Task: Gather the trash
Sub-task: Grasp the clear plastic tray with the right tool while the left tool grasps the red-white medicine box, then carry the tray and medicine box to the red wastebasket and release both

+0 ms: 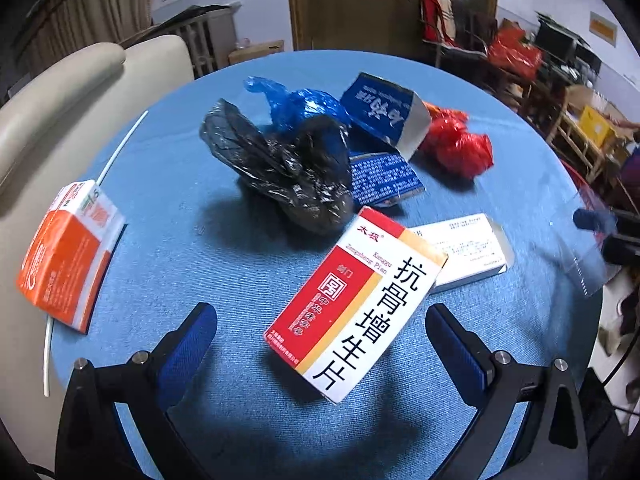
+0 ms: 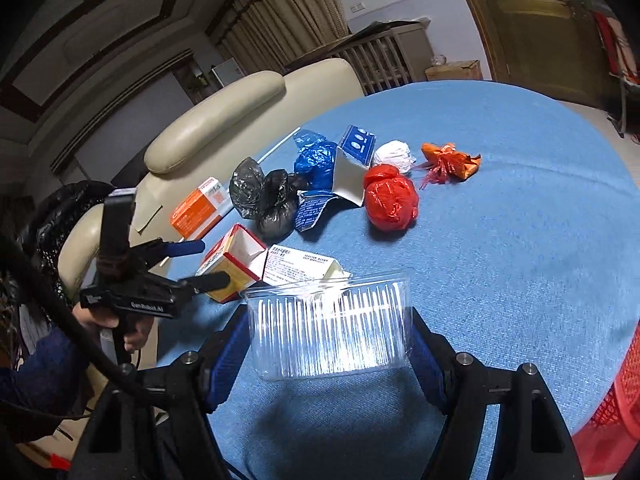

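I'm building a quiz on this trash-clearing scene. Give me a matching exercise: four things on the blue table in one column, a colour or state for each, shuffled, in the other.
Things:
1. clear plastic tray
2. tied bag next to the white wad
3. box nearest the left gripper
4. crumpled bag at the pile's middle

Descriptions:
A. black
B. red
C. held between the right gripper's fingers
D. red, yellow and white, one end open

Pairs: 1-C, 2-B, 3-D, 4-A
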`<state>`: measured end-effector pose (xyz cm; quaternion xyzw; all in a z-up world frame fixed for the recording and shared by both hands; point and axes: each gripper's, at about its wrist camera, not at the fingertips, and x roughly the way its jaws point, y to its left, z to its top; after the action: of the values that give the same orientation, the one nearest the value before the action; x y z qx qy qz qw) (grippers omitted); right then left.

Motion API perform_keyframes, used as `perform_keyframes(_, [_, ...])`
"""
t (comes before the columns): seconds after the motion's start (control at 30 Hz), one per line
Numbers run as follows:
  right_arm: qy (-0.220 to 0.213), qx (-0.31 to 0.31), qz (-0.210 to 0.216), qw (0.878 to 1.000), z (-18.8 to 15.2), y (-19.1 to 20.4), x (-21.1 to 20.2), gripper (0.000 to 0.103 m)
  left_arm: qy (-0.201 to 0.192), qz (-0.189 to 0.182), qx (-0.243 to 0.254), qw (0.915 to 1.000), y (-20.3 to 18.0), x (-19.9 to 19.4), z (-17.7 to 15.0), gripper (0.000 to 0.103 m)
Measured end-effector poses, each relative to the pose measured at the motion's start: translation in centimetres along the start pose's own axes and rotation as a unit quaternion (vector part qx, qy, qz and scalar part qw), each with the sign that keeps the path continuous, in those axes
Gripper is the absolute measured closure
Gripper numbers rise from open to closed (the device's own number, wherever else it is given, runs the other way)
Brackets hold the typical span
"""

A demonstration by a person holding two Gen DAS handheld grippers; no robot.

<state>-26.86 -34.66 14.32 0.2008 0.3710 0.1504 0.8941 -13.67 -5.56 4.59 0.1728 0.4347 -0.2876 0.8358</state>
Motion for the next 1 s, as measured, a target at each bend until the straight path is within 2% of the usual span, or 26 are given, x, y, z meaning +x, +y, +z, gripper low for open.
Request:
perform_keyframes(0.1, [-0.001,0.002,0.004,1.000,0.0,0.1,0.0,0.026,0.000,-0.011,0.004,0.9999,-0.1,0.2,-0.1,0.001])
perform_keyframes(0.2, [0.000,0.000,0.006,1.000,-0.1,0.3,0.1,0.026,0.010,-0.015,0.008,0.9998,-0.2,0.3,-0.2,0.039])
perform_keyframes(0.33, [-0.002,0.004,0.009,1.000,-0.2,0.4,0.3,0.026,0.009,-0.016,-0.015,0.9997,-0.2,-0.3,-0.7,0.049])
perform_keyframes(0.57, [-0.009,0.015,0.015,1.000,-0.1,0.4,0.3,0.026,-0.008,0.013,-0.064,0.9979,0.0,-2.4,-1.3,0.051])
perform_keyframes(0.7, [-0.011,0.022,0.016,1.000,-0.3,0.4,0.3,0.026,-0.001,0.042,-0.076,0.9962,0.0,-2.4,-1.5,0.052])
perform_keyframes(1.0, [-0.022,0.035,0.009,0.999,-0.6,-0.1,-0.6,0.026,-0.003,0.083,-0.100,0.9915,-0.8,-2.8,-1.3,0.052])
